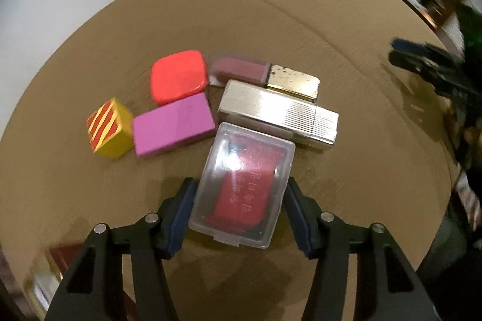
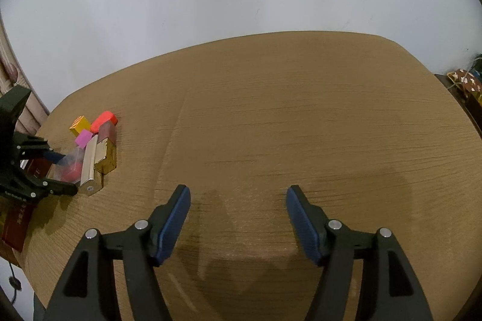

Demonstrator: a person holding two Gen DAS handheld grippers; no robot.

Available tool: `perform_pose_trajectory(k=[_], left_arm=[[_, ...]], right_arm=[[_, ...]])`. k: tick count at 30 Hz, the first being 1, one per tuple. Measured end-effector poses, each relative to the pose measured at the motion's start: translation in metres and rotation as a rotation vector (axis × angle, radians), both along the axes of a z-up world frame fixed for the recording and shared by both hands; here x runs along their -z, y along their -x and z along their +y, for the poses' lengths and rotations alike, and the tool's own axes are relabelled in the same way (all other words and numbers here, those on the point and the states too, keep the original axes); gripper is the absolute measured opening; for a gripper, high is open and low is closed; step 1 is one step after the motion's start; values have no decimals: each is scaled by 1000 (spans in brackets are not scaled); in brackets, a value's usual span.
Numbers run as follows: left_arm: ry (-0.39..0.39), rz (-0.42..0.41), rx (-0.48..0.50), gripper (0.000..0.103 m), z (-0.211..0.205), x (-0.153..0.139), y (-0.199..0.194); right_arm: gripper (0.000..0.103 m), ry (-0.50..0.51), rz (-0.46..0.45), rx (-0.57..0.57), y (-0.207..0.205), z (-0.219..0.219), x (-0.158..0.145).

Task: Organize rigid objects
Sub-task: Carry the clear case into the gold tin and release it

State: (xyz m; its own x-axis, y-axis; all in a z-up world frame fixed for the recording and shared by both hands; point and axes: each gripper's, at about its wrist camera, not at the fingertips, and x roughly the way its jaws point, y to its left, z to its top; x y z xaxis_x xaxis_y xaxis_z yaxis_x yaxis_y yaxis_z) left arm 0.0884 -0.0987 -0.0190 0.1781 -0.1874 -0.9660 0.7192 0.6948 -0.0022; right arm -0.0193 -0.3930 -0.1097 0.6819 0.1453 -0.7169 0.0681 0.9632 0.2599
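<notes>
Between my left claw (image 1: 238, 212) sits a clear case (image 1: 241, 188), pads beside it, contact unclear; red Korean-lettered insert unreadable. Right claw (image 2: 238, 218) gapes empty over table (image 2: 301, 125).

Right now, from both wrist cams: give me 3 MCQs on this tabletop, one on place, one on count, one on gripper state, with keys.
1. Where does the clear plastic case lie?
A. between the left gripper's fingers
B. on top of the yellow cube
C. under the right gripper

2. How many items sit grouped on the table, counting the case?
A. three
B. six
C. nine

3. What is the state of the right gripper?
A. shut on the silver box
B. open and empty
C. shut on nothing

Key:
1 A: the blue pads flank the case on both sides.
2 B: yellow cube, red block, pink block, maroon-and-gold box, silver box, case.
3 B: jaws wide apart over bare wood, nothing between them.
</notes>
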Motion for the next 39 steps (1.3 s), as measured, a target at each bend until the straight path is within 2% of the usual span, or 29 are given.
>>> perform_pose_trajectory(k=[3, 8, 10, 13, 16, 19, 22, 26, 28, 32, 34, 36, 39], left_arm=[[-9, -71, -87, 53, -3, -12, 27], [78, -102, -252, 53, 23, -51, 75], [101, -150, -304, 54, 47, -71, 93], [94, -207, -415, 54, 92, -96, 107], [63, -234, -543, 54, 149, -106, 111], [48, -204, -647, 54, 205, -98, 107], [21, -183, -697, 54, 230, -80, 101], [4, -144, -707, 54, 232, -54, 83], [-22, -102, -721, 54, 231, -37, 72], [-20, -15, -731, 54, 230, -14, 58], [-28, -1, -723, 54, 227, -7, 52], [-47, -20, -717, 54, 223, -6, 44], [-39, -22, -714, 54, 215, -5, 34]], right_arm=[[68, -7, -1, 1, 1, -1, 0], [69, 0, 4, 1, 2, 0, 0], [69, 4, 5, 0, 2, 1, 0], [70, 13, 11, -2, 0, 3, -1], [71, 32, 17, -5, -2, 6, 0], [71, 53, 24, -6, -4, 10, 1], [72, 77, 31, -9, -6, 14, 1], [75, 107, 41, -14, -9, 19, 3], [76, 124, 47, -17, -10, 23, 3], [78, 140, 52, -25, -11, 27, 4], [79, 145, 54, -26, -12, 29, 5], [79, 146, 54, -27, -13, 30, 5], [79, 146, 54, -27, -13, 30, 5]])
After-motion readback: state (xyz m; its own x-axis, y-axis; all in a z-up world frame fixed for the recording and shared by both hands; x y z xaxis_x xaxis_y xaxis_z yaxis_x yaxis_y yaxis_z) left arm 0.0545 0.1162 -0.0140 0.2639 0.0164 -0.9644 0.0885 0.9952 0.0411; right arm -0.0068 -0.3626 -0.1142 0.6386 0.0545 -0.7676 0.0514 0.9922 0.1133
